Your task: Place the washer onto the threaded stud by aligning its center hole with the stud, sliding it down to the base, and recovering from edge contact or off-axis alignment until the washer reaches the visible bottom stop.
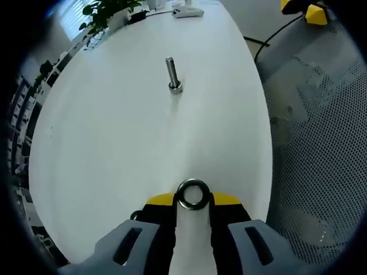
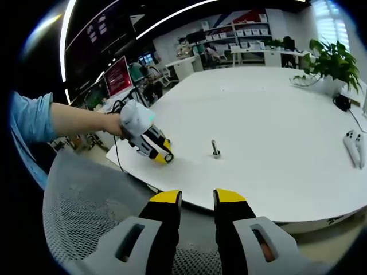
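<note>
Bright, even overhead strip lighting, soft shadows, sharp centres, fisheye-warped blurred edges.

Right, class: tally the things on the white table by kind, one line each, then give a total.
Washers: 1
Bolts: 1
Potted plants: 1
Game controllers: 1 pair
Total: 4 kinds

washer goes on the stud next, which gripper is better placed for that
Left. The left gripper already holds the washer, and the stud stands straight ahead of it. The right gripper holds nothing and hangs back off the table edge.
</note>
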